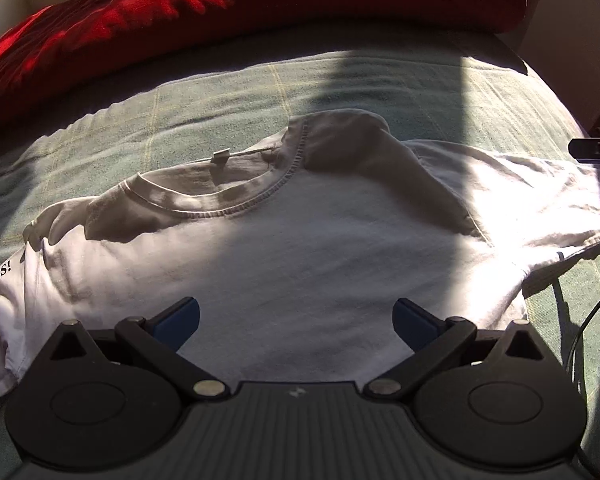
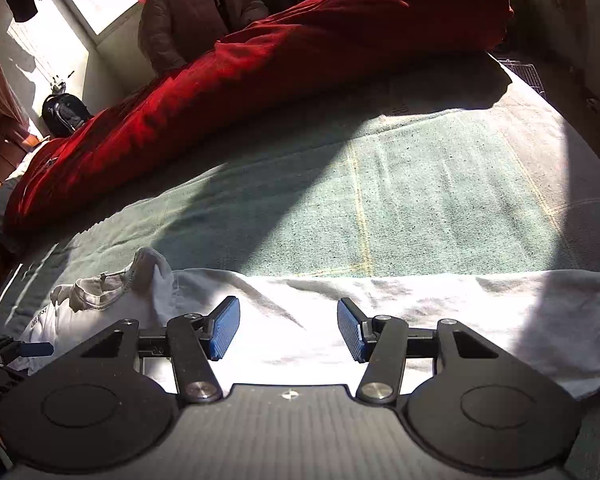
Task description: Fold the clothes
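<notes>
One white T-shirt (image 1: pixel 292 248) lies spread across the green bed cover (image 1: pixel 380 88), collar (image 1: pixel 236 204) toward the far side, a sleeve folded in over the shoulder on one side and the other sleeve (image 1: pixel 540 200) lying out flat. It looks to me like thin cotton: light, limp, no stiffness at all, so it will sag and drag wherever I lift it, and a single layer could slip free if I pinch too shallow. I judge the best holds are the doubled seams, at the shoulder beside the collar and along the hem or sleeve edge, where the cloth is thicker and bites better. My left fingers (image 1: pixel 296 320) stand wide apart over the chest of the shirt with nothing between them. My right fingers (image 2: pixel 288 328) are about half spread above the shirt's sunlit lower part, also gripping nothing. Sun and shadow band the cloth, which hides some wrinkles. Beyond the shirt, a red quilt (image 1: pixel 260 12) is heaped along the far edge of the bed.
</notes>
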A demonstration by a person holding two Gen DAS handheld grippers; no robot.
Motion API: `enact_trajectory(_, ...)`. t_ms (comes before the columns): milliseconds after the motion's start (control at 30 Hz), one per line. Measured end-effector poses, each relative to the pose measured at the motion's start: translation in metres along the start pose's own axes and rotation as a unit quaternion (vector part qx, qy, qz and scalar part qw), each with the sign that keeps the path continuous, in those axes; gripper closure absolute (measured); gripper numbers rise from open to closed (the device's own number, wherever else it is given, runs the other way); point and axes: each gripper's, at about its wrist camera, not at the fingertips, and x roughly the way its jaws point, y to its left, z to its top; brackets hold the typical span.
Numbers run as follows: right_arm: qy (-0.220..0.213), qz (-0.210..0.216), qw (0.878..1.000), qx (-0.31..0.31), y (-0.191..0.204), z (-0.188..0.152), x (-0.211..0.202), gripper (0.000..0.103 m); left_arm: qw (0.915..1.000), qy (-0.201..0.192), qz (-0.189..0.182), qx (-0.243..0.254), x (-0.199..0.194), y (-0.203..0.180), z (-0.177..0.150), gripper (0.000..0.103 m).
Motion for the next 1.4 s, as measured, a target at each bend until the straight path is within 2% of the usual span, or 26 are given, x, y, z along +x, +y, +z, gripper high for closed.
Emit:
enact_trajectory(100, 0.024, 0.007, 0.997, -0.074, 0.043, 0.013, 0.046, 0.044, 0.9998, -0.004, 0.01, -0.016, -0.004, 0.023, -0.003, 0.001)
enact_trajectory(233, 0.074, 0.0, 0.986, -0.147, 0.081, 0.029, 0.108, 0.045, 0.9991, -0.007, 0.025, -0.034, -0.009, 0.05, -0.009, 0.001)
enact_trajectory(400, 0.119, 0.009, 0.963, -0.243, 0.121, 0.034, 0.151, 0.045, 0.9972, 0.001, 0.028, -0.069, -0.001, 0.071, -0.016, 0.001)
enact_trajectory(467, 0.134, -0.015, 0.951, -0.278, 0.131, 0.031, 0.166, 0.045, 0.9968, 0.005, 0.032, -0.074, 0.003, 0.073, -0.017, 0.001)
enact_trajectory(500, 0.136, -0.031, 0.947, -0.29, 0.131, 0.029, 0.171, 0.041, 0.9966, 0.007, 0.036, -0.075, 0.005, 0.074, -0.016, 0.001)
enact_trajectory(567, 0.127, -0.067, 0.949, -0.279, 0.119, 0.03, 0.168, 0.037, 0.9969, 0.002, 0.038, -0.069, 0.004, 0.076, -0.016, 0.001)
enact_trajectory(667, 0.119, -0.113, 0.962, -0.219, 0.09, 0.035, 0.156, 0.034, 0.9968, 0.008, 0.036, -0.071, 0.007, 0.081, -0.014, 0.001)
enact_trajectory(767, 0.11, -0.099, 0.969, -0.196, 0.079, 0.034, 0.142, 0.034, 0.9966, 0.008, 0.037, -0.072, 0.011, 0.085, -0.008, 0.001)
enact_trajectory(933, 0.104, -0.059, 0.966, -0.228, 0.098, 0.032, 0.137, 0.034, 0.9978, 0.002, 0.028, -0.059, 0.016, 0.077, 0.003, 0.001)
enact_trajectory(1067, 0.096, -0.084, 0.959, -0.251, 0.103, 0.027, 0.132, 0.034, 0.9986, -0.006, 0.019, -0.049, 0.015, 0.071, 0.006, 0.001)
enact_trajectory(1200, 0.115, -0.022, 0.98, -0.161, 0.095, 0.024, 0.11, 0.034, 0.9975, -0.002, -0.011, -0.07, 0.022, 0.067, 0.008, 0.001)
enact_trajectory(1267, 0.14, 0.007, 0.983, -0.119, 0.091, 0.014, 0.114, 0.034, 0.9967, 0.003, -0.023, -0.078, 0.027, 0.064, 0.01, 0.001)
enact_trajectory(1333, 0.148, -0.007, 0.981, -0.129, 0.09, 0.003, 0.124, 0.034, 0.9963, 0.008, -0.031, -0.08, 0.032, 0.06, 0.013, 0.001)
enact_trajectory(1400, 0.132, -0.064, 0.98, -0.137, 0.08, 0.0, 0.132, 0.034, 0.9969, 0.012, -0.025, -0.074, 0.036, 0.057, 0.014, 0.001)
